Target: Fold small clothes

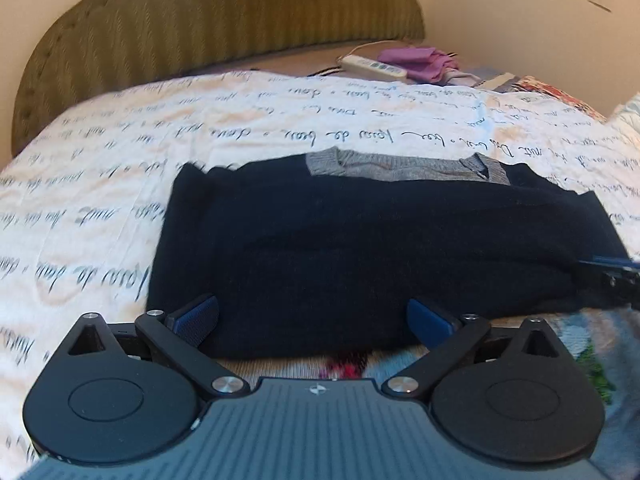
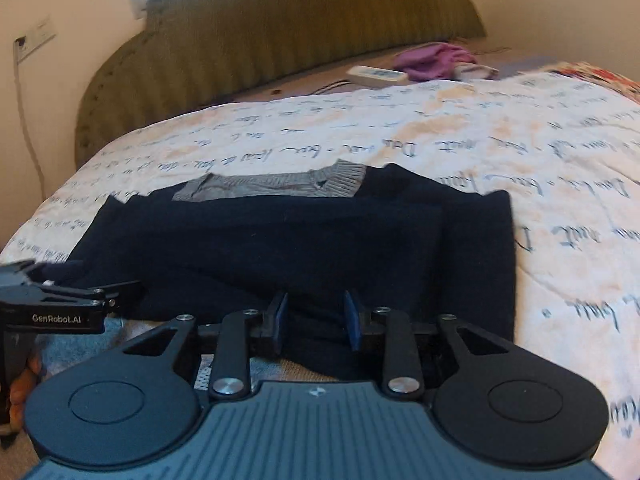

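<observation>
A dark navy sweater (image 1: 360, 248) with a grey collar (image 1: 404, 166) lies folded flat on the bed's script-printed quilt (image 1: 120, 152). The left tongs (image 1: 313, 324) stand spread wide at its near edge. The right tongs (image 2: 316, 324) (narrower, yet gripping nothing) are parted over the near hem. A power strip (image 2: 376, 75) lies far off.

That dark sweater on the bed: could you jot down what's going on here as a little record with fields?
garment: navy sweater with grey collar, lying flat, sides look folded in
surface: white quilt printed with handwriting, on a bed
left gripper: open wide, at the sweater's near hem, holding nothing
right gripper: open, narrower gap, fingers either side of the near hem
background: green headboard, white power strip, purple cloth
fold stage: final fold not yet done
</observation>
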